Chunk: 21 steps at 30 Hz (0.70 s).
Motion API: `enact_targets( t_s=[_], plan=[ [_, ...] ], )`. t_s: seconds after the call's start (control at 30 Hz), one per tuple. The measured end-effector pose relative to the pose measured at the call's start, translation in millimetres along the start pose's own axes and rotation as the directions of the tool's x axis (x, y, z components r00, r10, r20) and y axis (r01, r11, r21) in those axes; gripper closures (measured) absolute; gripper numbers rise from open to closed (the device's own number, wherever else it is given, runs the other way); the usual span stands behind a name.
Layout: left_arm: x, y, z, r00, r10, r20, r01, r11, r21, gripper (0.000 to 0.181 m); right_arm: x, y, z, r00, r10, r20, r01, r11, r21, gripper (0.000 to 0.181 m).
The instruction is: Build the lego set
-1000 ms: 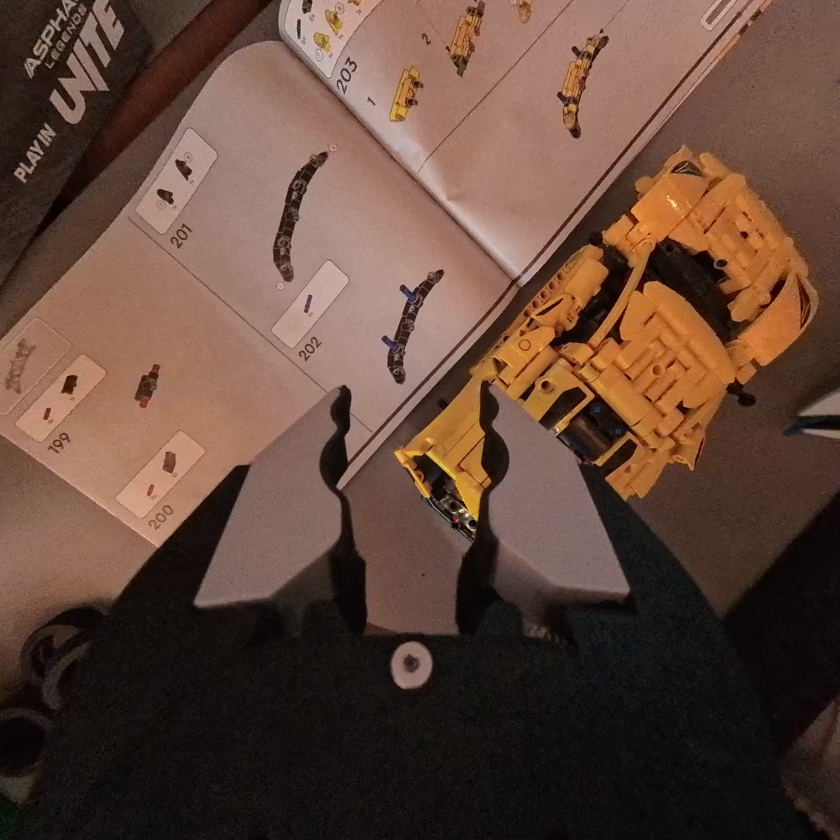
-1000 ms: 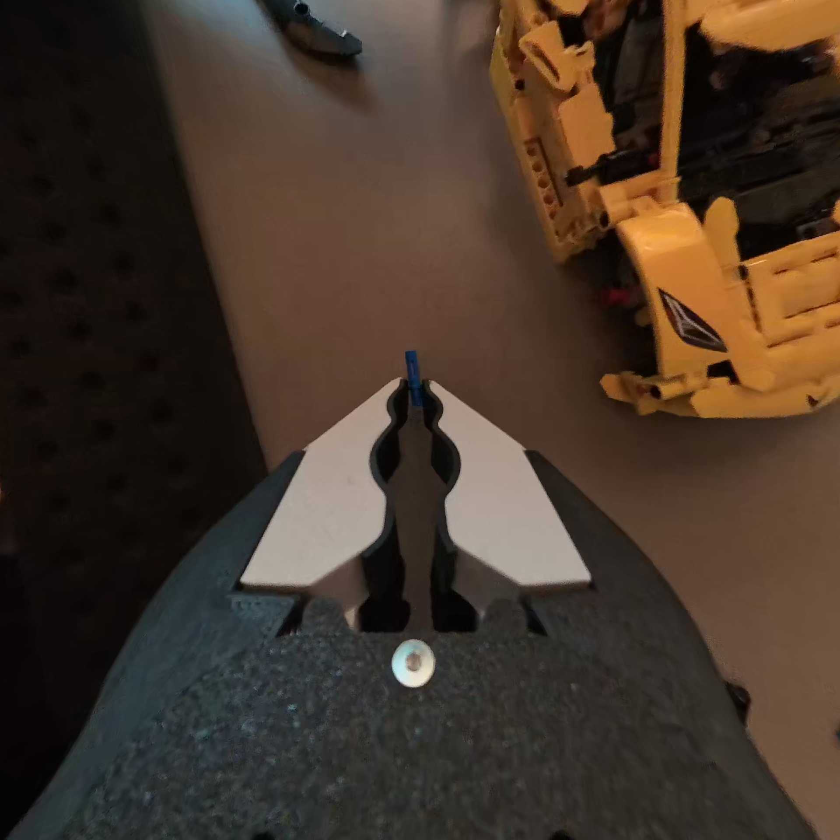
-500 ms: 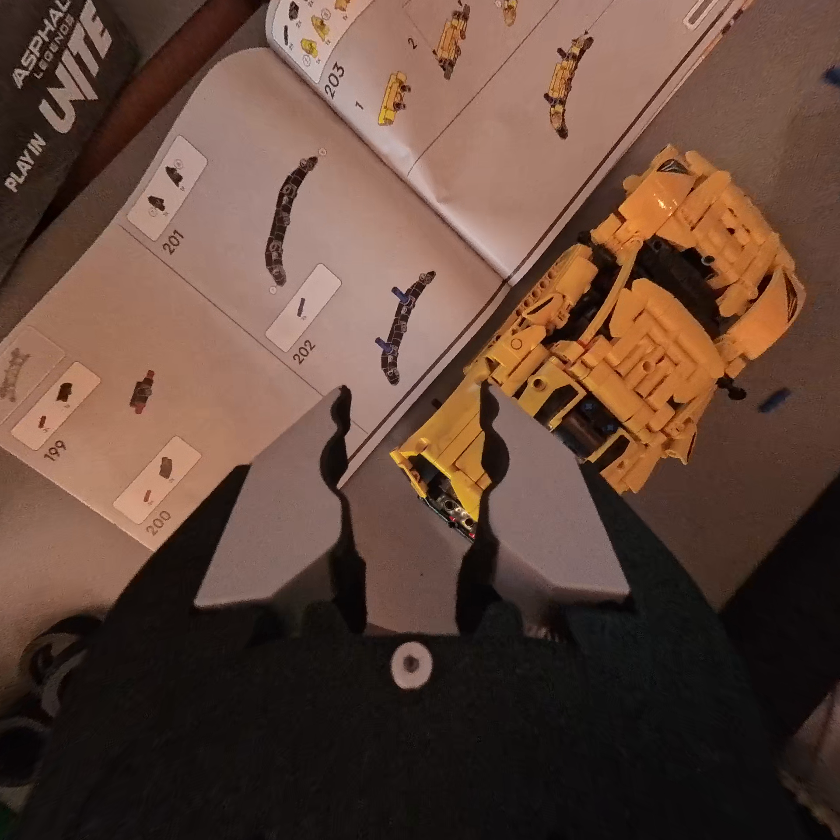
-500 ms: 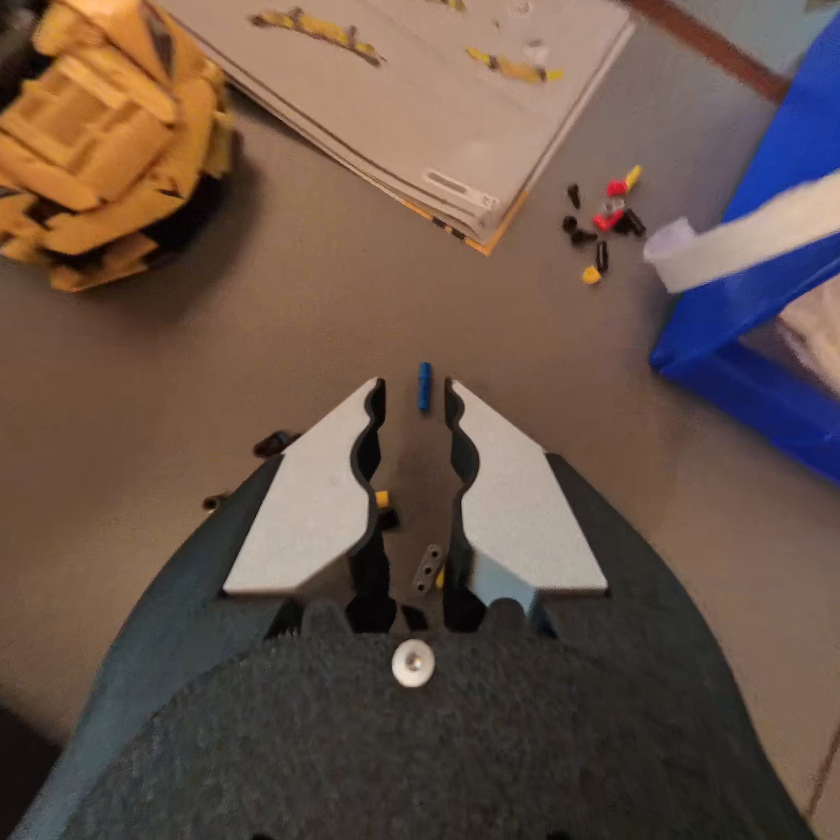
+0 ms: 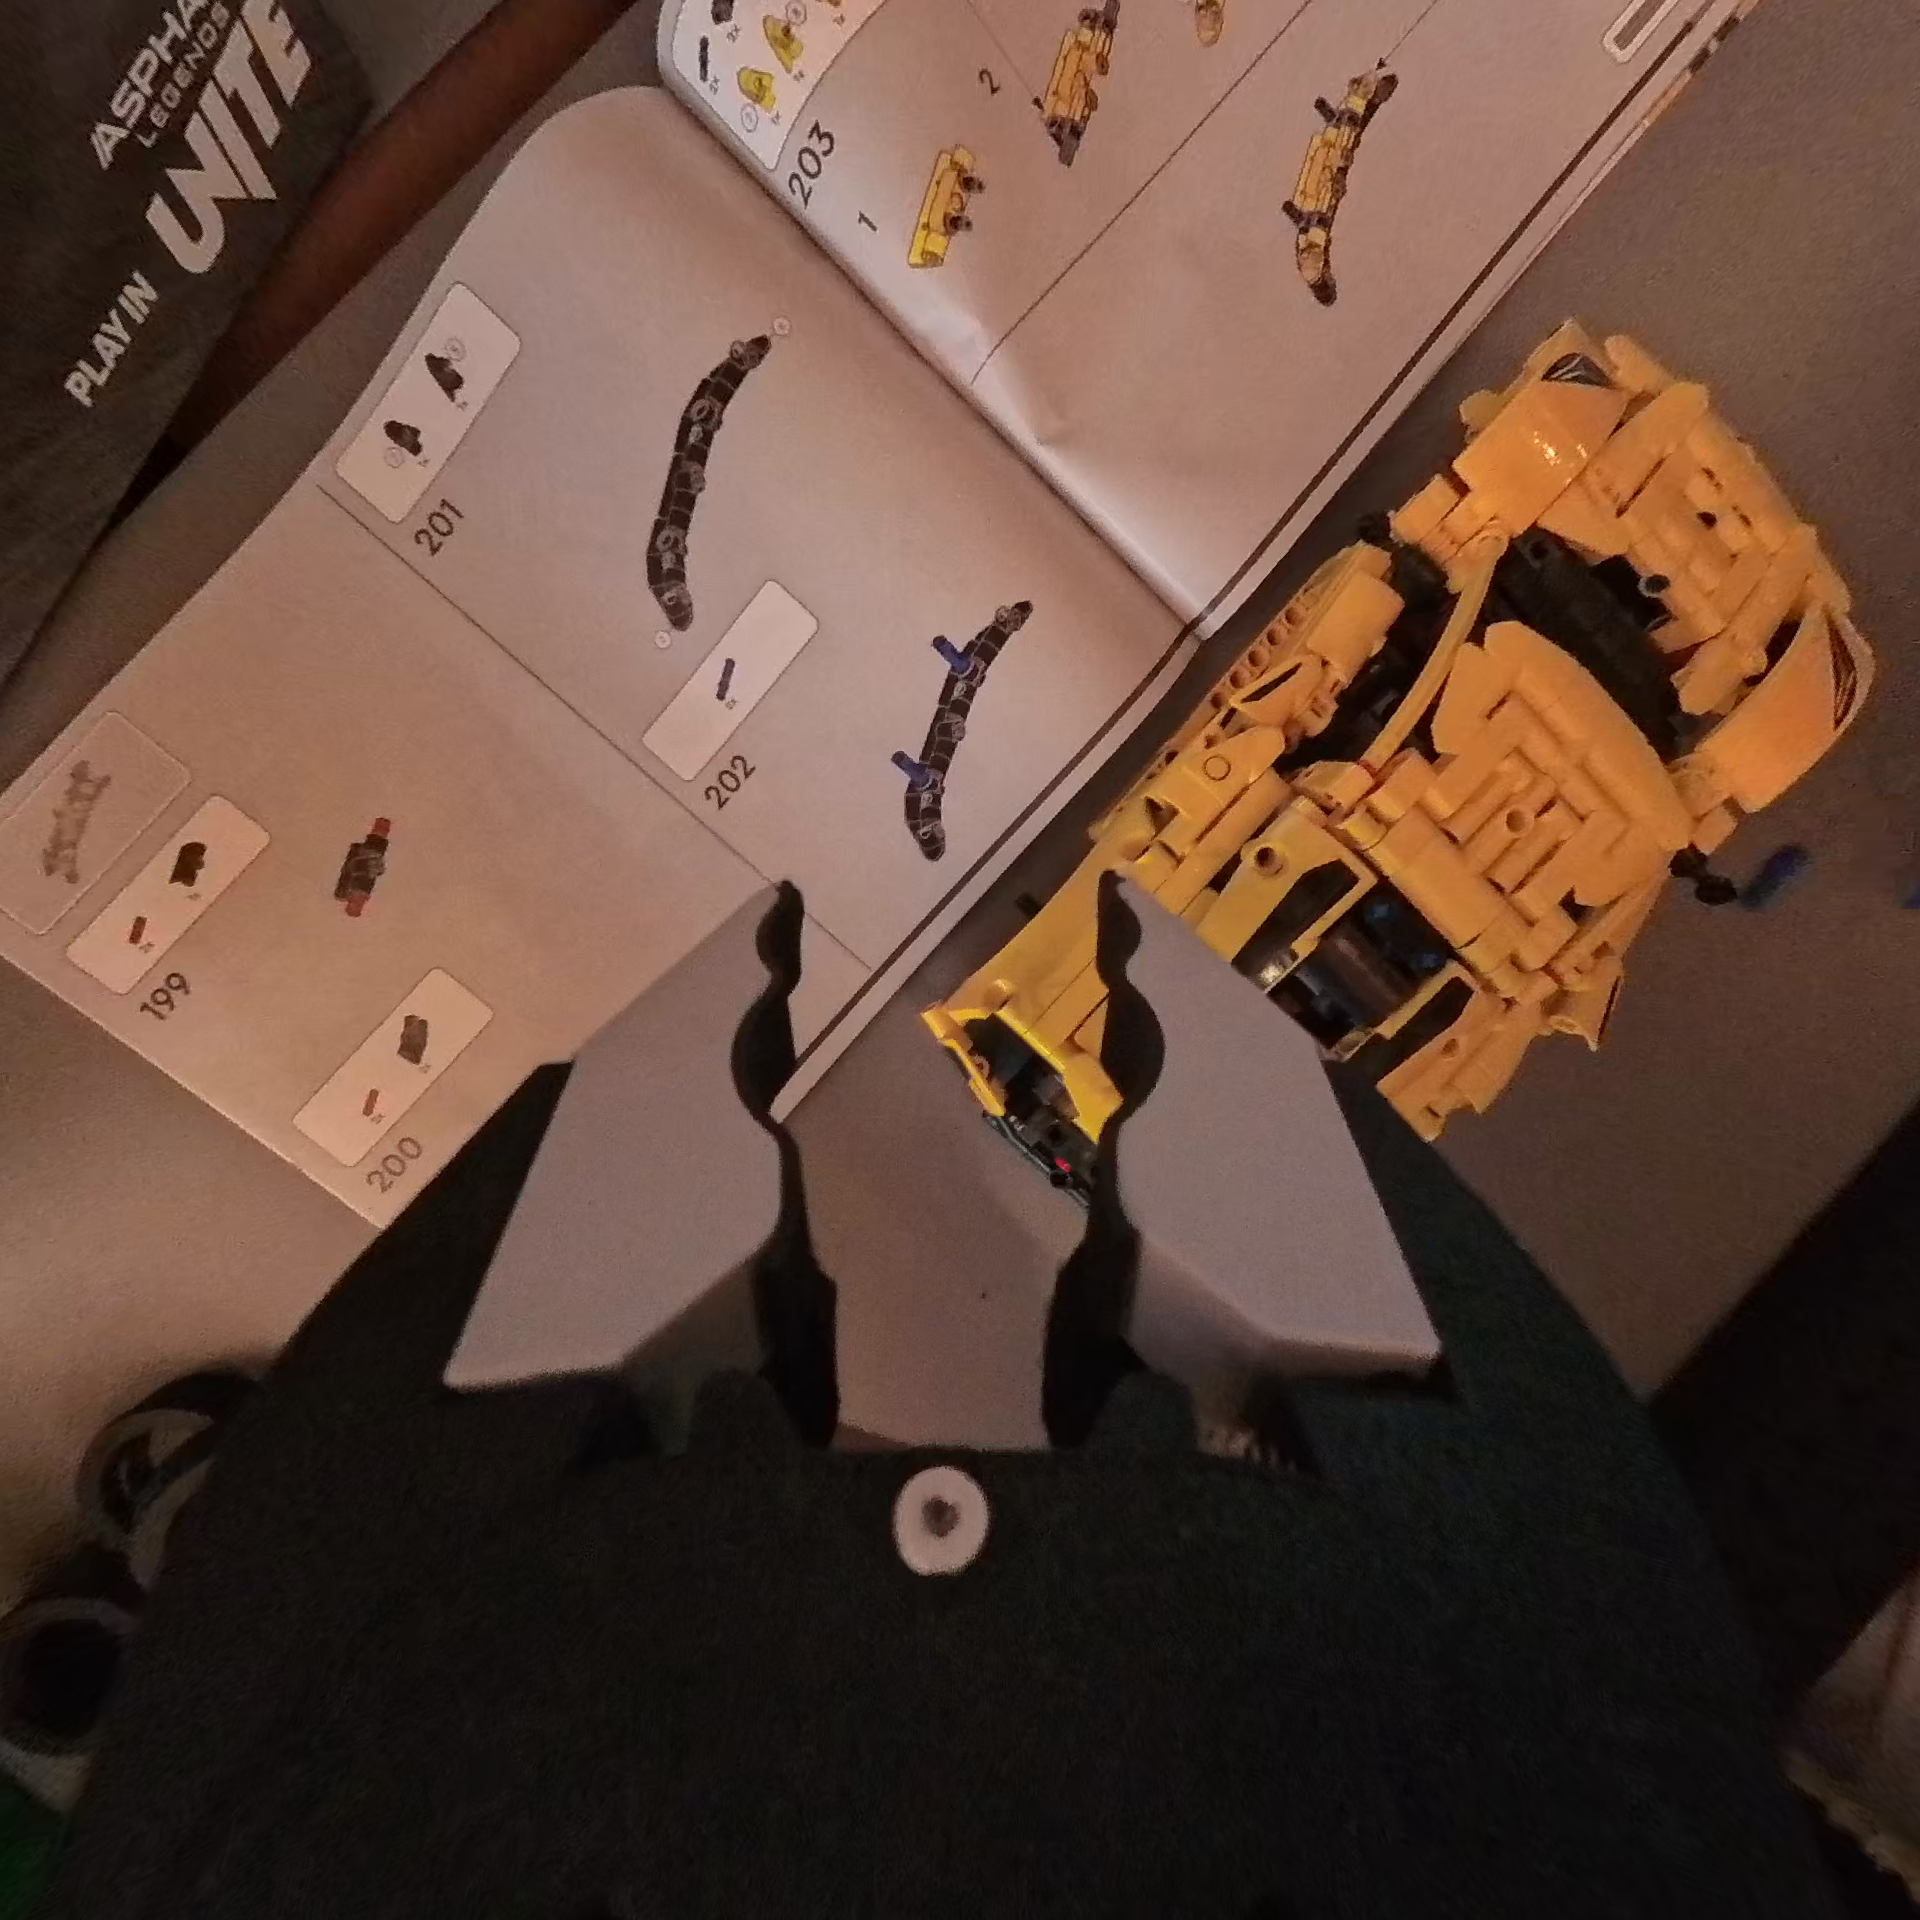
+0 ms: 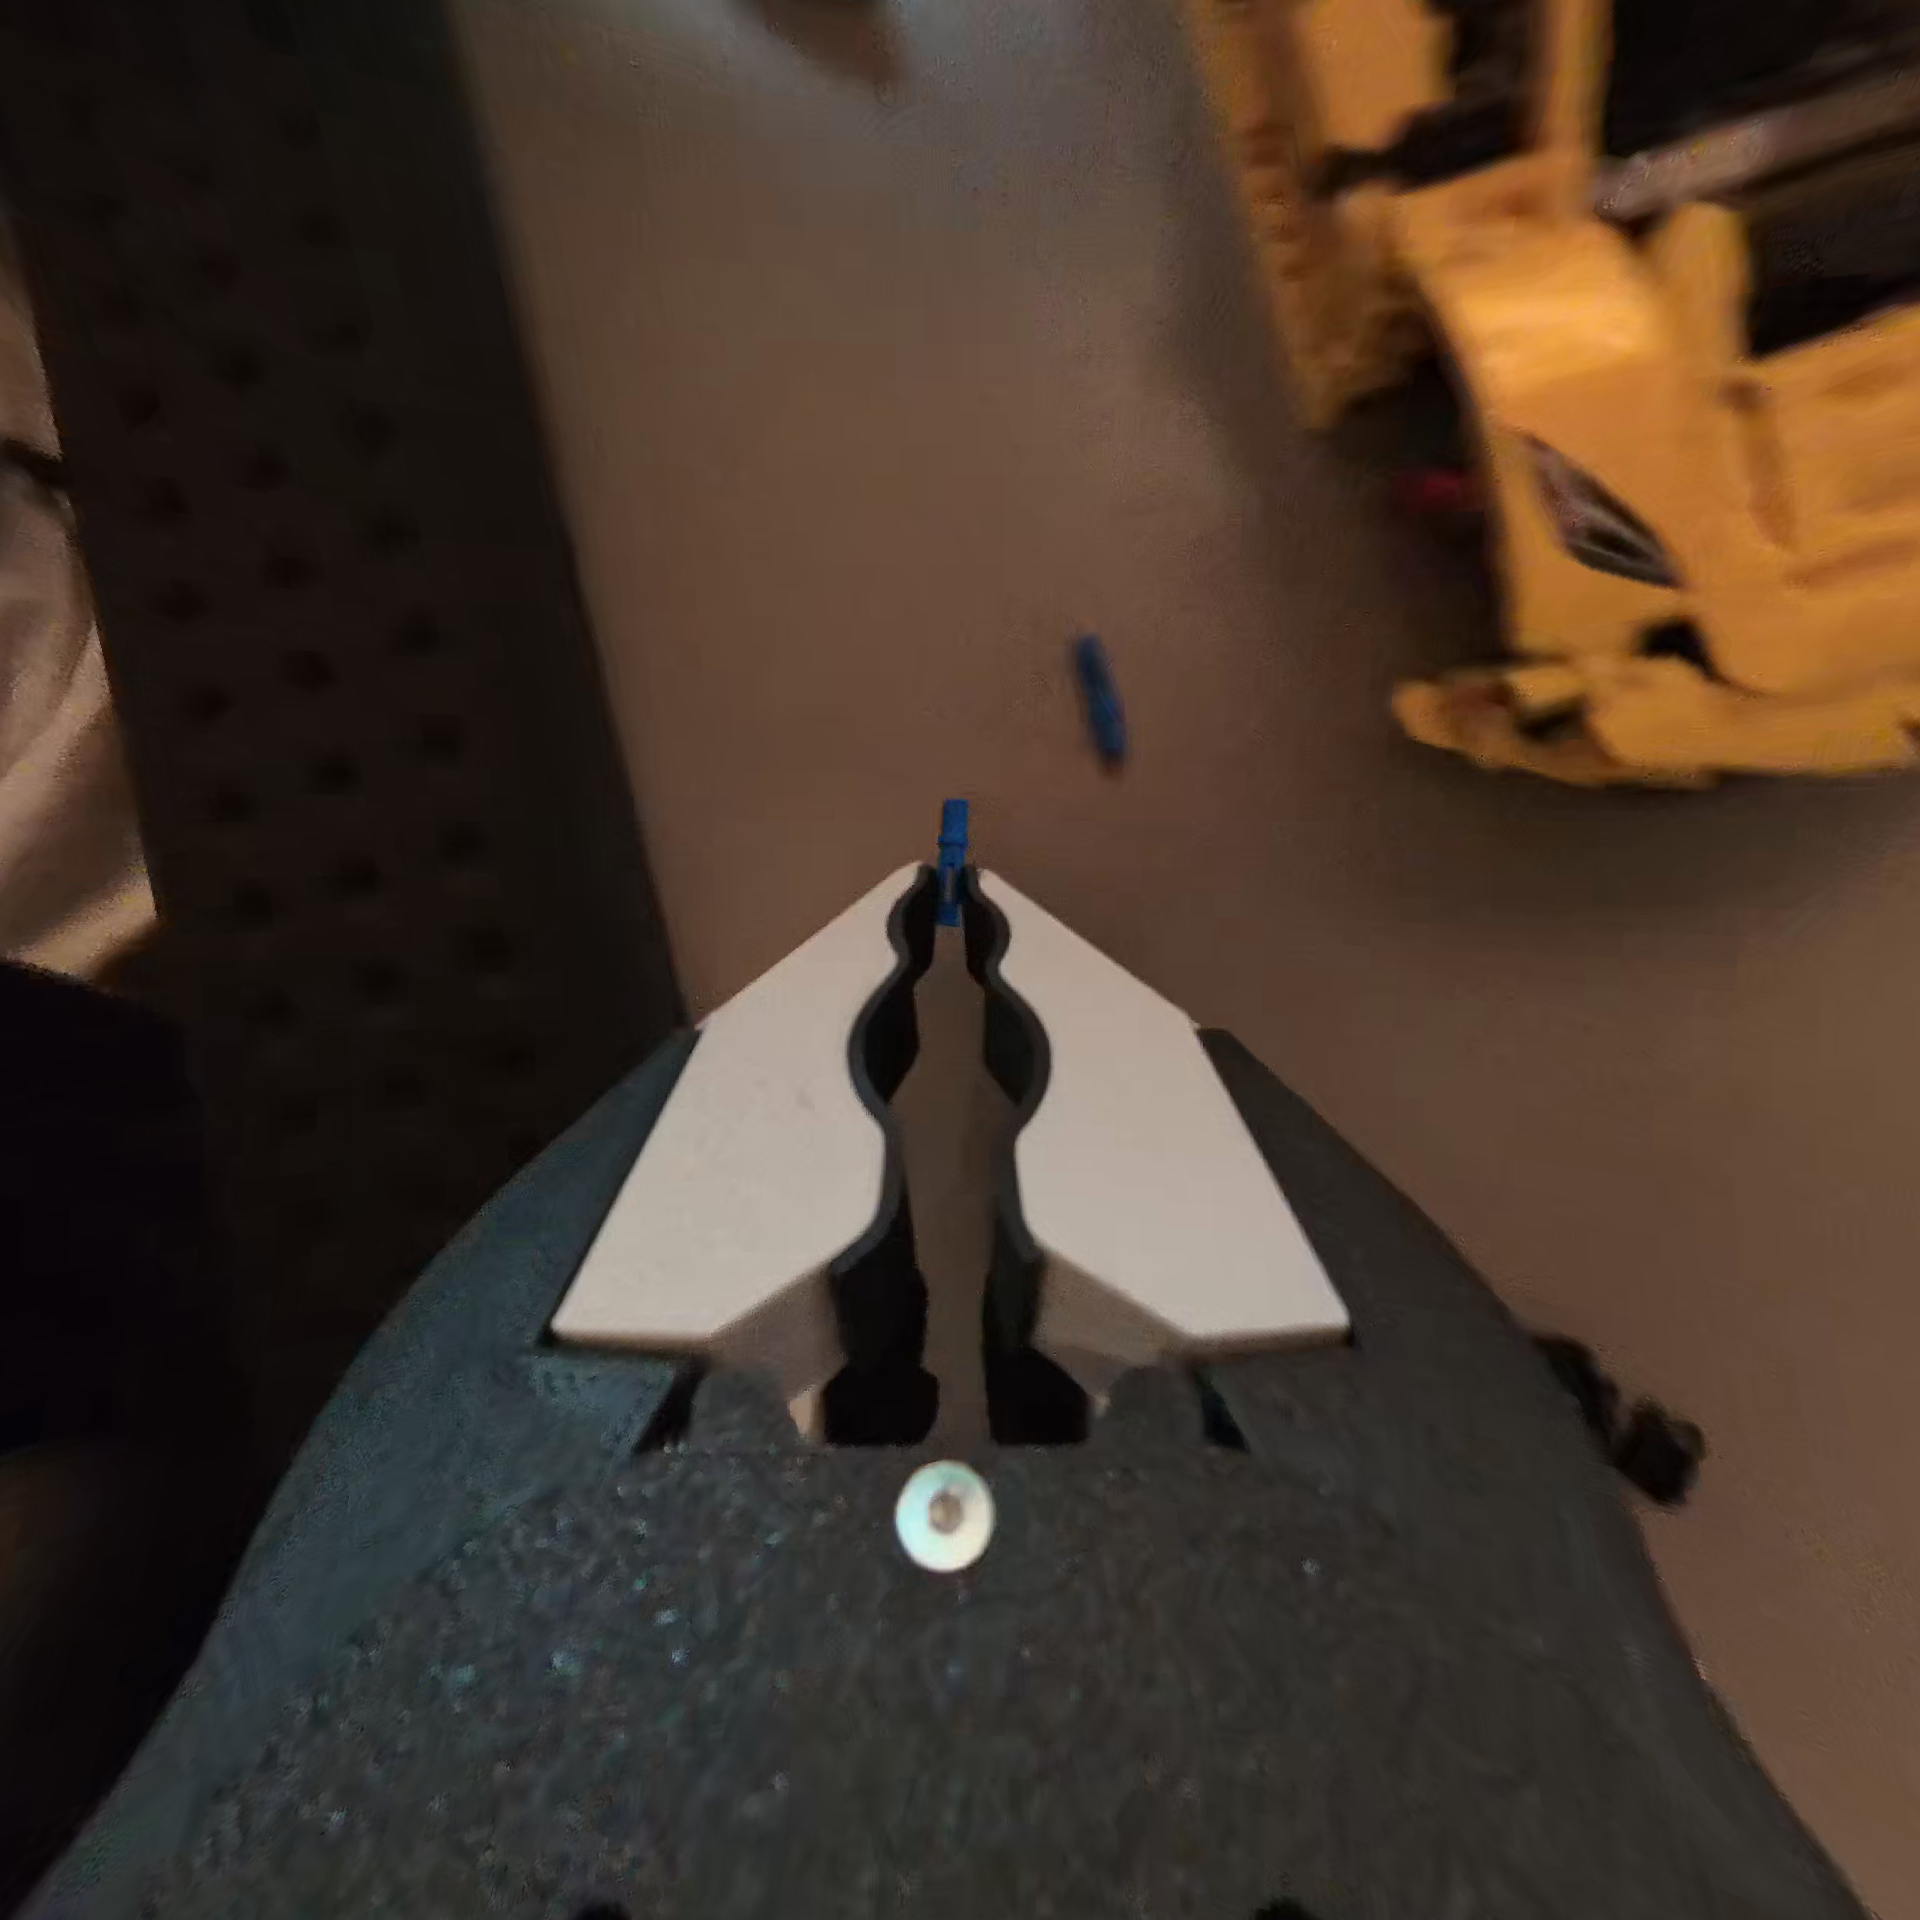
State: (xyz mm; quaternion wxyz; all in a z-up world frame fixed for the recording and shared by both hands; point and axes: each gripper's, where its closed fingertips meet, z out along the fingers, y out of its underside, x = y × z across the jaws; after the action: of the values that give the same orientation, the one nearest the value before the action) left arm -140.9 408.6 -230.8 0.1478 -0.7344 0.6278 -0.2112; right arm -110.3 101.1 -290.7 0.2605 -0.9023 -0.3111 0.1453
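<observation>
The yellow lego car lies on the grey table beside the open instruction booklet. My left gripper is open and empty, hovering above the car's rear end and the booklet's edge. My right gripper is shut on a small blue pin that sticks out past the tips. A second blue pin lies on the table ahead of it. The car shows blurred in the right wrist view. In the left wrist view a blue pin lies by the car's front, next to a small black piece.
A dark box lies at the far left beyond the booklet. A dark perforated surface runs along the table's left side in the right wrist view. A small black piece lies by my right gripper's body.
My right gripper, open over a blue pin half a second ago, is now shut on a blue pin and has swung back toward the car. My left gripper has stayed nearly still.
</observation>
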Motion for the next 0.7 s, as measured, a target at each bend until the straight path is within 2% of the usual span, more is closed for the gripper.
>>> enact_targets(
  t_s=[0.07, 0.2, 0.23, 0.27, 0.3, 0.43, 0.5, 0.57, 0.63, 0.7],
  plan=[
    [-3.2, 0.4, -2.5, 1.000, -0.007, 0.009, 0.007, 1.000, 0.005, 0.124, -8.7, -1.1, 14.8, 0.998, -0.049, -0.030, 0.048, 0.998, -0.027, 0.177],
    [-11.3, 3.4, -8.0, 0.999, -0.002, 0.035, 0.002, 1.000, 0.004, 0.124, -4.6, -2.7, 17.2, 0.996, -0.039, -0.079, 0.040, 0.999, 0.008, 0.176],
    [-14.8, 5.5, -10.7, 0.999, 0.002, 0.049, -0.002, 1.000, -0.001, 0.124, -2.7, -2.1, 16.0, 0.996, -0.016, -0.089, 0.018, 1.000, 0.020, 0.172],
    [-19.3, 7.8, -14.8, 0.998, 0.001, 0.066, -0.001, 1.000, -0.002, 0.124, 0.8, -1.8, 14.2, 0.994, 0.015, -0.109, -0.011, 0.999, 0.035, 0.160],
    [-24.1, 10.2, -20.5, 0.996, -0.003, 0.086, 0.003, 1.000, -0.002, 0.124, 4.2, -2.9, 12.1, 0.991, 0.047, -0.128, -0.041, 0.998, 0.054, 0.149],
    [-27.8, 28.1, -49.8, 0.982, 0.037, 0.186, -0.042, 0.999, 0.026, 0.124, 9.4, -33.5, -1.9, 0.978, 0.111, -0.175, -0.068, 0.970, 0.233, 0.150],
    [1.7, 52.9, -57.6, 0.991, 0.072, 0.114, -0.080, 0.994, 0.075, 0.124, 16.6, -50.9, -12.8, 0.963, 0.131, -0.234, -0.036, 0.929, 0.369, 0.154],
    [44.6, 93.5, -56.6, 0.990, 0.140, -0.001, -0.139, 0.985, 0.106, 0.124, 24.6, -62.1, -22.6, 0.946, 0.189, -0.264, -0.039, 0.873, 0.486, 0.155],
    [88.3, 148.3, -45.9, 0.962, 0.257, -0.088, -0.252, 0.965, 0.065, 0.124, 26.5, -69.8, -27.8, 0.942, 0.224, -0.249, -0.048, 0.826, 0.562, 0.155],
    [117.6, 194.0, -34.7, 0.932, 0.343, -0.118, -0.347, 0.938, -0.012, 0.124, 29.9, -76.5, -30.4, 0.938, 0.237, -0.254, -0.035, 0.791, 0.610, 0.156]
  ],
)
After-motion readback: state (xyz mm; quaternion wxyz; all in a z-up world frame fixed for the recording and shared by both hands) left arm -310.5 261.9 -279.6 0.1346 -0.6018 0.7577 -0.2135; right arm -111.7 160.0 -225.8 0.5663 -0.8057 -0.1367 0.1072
